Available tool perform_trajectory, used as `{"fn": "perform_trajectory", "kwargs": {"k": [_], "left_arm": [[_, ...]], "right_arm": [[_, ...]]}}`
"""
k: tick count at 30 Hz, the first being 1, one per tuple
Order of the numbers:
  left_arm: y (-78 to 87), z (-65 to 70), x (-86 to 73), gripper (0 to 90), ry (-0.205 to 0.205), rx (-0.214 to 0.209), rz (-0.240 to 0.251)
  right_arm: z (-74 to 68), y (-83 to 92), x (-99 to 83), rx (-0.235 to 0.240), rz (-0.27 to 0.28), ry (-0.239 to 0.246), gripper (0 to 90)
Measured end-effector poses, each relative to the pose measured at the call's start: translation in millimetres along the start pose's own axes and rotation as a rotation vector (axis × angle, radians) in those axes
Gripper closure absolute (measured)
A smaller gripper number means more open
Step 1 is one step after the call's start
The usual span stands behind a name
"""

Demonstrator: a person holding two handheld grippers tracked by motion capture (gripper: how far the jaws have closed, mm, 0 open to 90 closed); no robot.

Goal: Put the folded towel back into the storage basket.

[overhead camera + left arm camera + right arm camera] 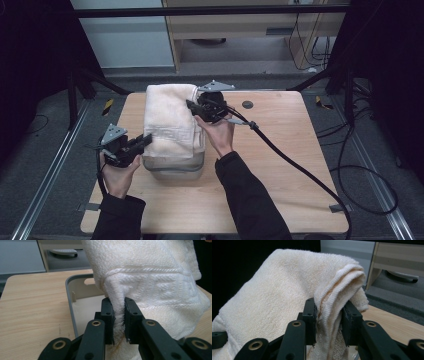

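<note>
two grippers' fingers (109,315) on unlabelled towel (167,122)

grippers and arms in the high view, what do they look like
Each hand carries a black two-jaw gripper: the left gripper and the right gripper both have a grey three-cornered plate on top. A thick black cable trails from the right gripper across the light wooden table and off its near right corner. In the gripper views the jaws are black bars with brass-coloured rivets. Both forearms wear dark long sleeves.
</note>
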State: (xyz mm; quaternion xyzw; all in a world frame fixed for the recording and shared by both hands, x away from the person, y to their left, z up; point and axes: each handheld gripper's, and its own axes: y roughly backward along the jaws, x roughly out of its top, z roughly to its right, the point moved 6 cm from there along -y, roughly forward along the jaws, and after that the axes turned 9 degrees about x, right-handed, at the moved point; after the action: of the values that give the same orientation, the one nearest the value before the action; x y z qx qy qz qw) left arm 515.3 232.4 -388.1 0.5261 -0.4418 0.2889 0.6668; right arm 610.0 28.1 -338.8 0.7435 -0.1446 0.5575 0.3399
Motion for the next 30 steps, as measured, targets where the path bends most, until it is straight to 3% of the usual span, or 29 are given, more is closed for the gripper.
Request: {"fn": "perform_trajectory", "kwargs": {"k": [30], "left_arm": [[-29.7, -8.2, -35.0, 79.2, -0.038, 0.03, -0.139]], "right_arm": [[14.7, -34.5, -53.3, -0.018, -0.115, -0.053, 68.7]]}}
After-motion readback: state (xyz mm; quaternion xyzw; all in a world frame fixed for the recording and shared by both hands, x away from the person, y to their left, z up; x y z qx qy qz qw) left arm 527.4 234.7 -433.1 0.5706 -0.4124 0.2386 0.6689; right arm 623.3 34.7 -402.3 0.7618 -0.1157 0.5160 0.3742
